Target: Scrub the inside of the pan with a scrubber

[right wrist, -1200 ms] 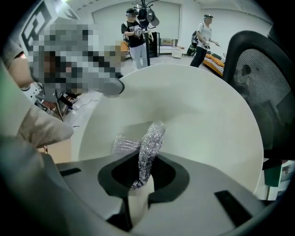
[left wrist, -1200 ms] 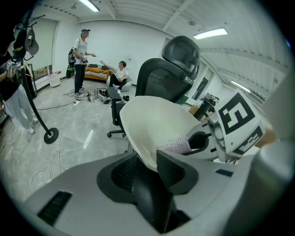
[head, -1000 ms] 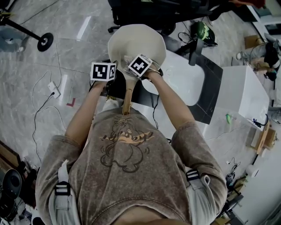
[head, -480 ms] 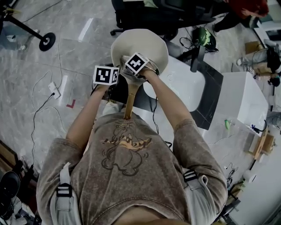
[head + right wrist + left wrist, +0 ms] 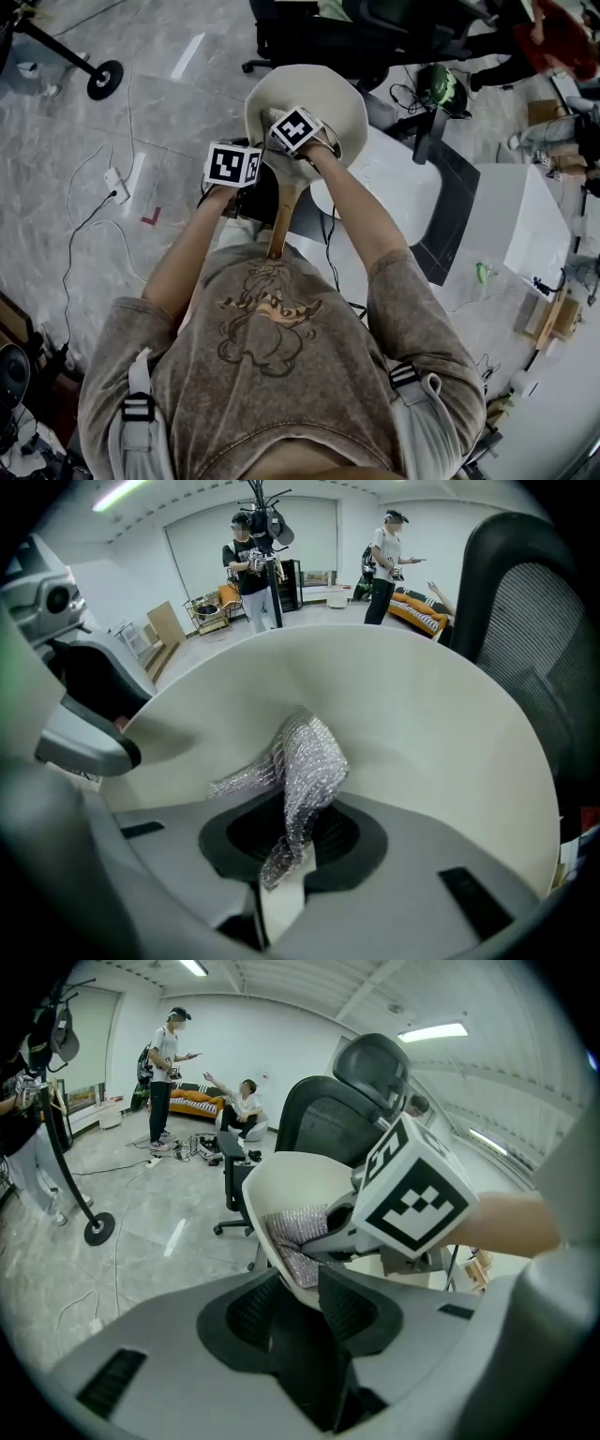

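Scrubber (image 5: 309, 761) partly hidden between the right tongs (image 5: 286, 844)

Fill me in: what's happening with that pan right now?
A person holds a cream pan in the air with the left tool, which is clamped on the pan's rim. The pan's wooden handle points back toward them. The right tool grips a silvery mesh scrubber, which lies against the pan's inner surface. Scrubbing appears to be under way.
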`<control>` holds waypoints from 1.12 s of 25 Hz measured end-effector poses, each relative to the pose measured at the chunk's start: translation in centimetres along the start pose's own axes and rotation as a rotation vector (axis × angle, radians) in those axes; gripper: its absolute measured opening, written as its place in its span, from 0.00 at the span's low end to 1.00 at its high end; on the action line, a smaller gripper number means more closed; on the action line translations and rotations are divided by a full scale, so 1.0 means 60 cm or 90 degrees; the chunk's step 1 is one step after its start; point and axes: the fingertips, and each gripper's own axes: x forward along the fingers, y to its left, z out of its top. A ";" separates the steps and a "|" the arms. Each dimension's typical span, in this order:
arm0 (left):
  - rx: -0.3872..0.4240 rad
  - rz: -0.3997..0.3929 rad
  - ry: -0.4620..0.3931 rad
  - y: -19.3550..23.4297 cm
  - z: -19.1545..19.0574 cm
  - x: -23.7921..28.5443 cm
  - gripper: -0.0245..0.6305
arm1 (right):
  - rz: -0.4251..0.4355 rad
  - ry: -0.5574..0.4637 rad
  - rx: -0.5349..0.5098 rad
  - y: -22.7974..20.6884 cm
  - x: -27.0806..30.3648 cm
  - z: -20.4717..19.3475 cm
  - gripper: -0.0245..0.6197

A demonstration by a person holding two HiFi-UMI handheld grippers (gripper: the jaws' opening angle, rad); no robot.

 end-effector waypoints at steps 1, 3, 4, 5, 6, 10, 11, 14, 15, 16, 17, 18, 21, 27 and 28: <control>-0.001 0.000 0.000 0.000 0.000 0.000 0.25 | -0.010 -0.005 0.000 -0.005 0.000 0.004 0.14; -0.003 -0.001 -0.001 -0.001 0.000 -0.001 0.25 | -0.040 -0.010 -0.005 -0.020 0.000 0.008 0.14; -0.004 -0.001 -0.002 -0.001 0.000 -0.001 0.25 | -0.050 -0.022 -0.013 -0.025 0.000 0.016 0.14; -0.005 -0.001 -0.003 -0.001 0.001 -0.001 0.25 | -0.052 -0.045 -0.024 -0.027 0.002 0.030 0.14; -0.007 -0.002 -0.004 -0.001 0.001 -0.001 0.25 | -0.053 -0.063 -0.033 -0.029 0.004 0.041 0.14; -0.010 -0.003 -0.007 0.000 0.001 0.001 0.25 | -0.094 -0.053 -0.038 -0.058 0.004 0.033 0.14; -0.011 -0.003 -0.009 0.000 0.001 0.001 0.25 | -0.100 -0.064 -0.046 -0.063 0.005 0.040 0.14; -0.012 -0.003 -0.012 0.000 0.000 -0.001 0.25 | -0.110 -0.082 -0.052 -0.079 0.004 0.051 0.14; -0.013 -0.003 -0.013 0.000 0.000 -0.001 0.25 | -0.112 -0.082 -0.047 -0.085 0.003 0.050 0.14; -0.013 -0.003 -0.013 0.001 0.000 -0.001 0.25 | -0.116 -0.082 -0.041 -0.093 0.002 0.049 0.14; -0.013 -0.004 -0.014 0.001 0.000 0.000 0.25 | -0.121 -0.081 -0.036 -0.101 0.002 0.046 0.14; -0.014 -0.004 -0.014 0.001 0.000 0.000 0.25 | -0.129 -0.080 -0.035 -0.109 0.001 0.043 0.14; -0.013 -0.005 -0.015 0.001 0.001 0.001 0.25 | -0.151 -0.070 -0.048 -0.131 -0.001 0.033 0.14; -0.015 -0.007 -0.019 0.002 0.001 -0.001 0.25 | -0.166 -0.035 -0.051 -0.164 -0.010 0.005 0.14; -0.015 -0.007 -0.019 0.002 0.002 -0.001 0.25 | -0.167 -0.030 -0.049 -0.169 -0.012 -0.001 0.14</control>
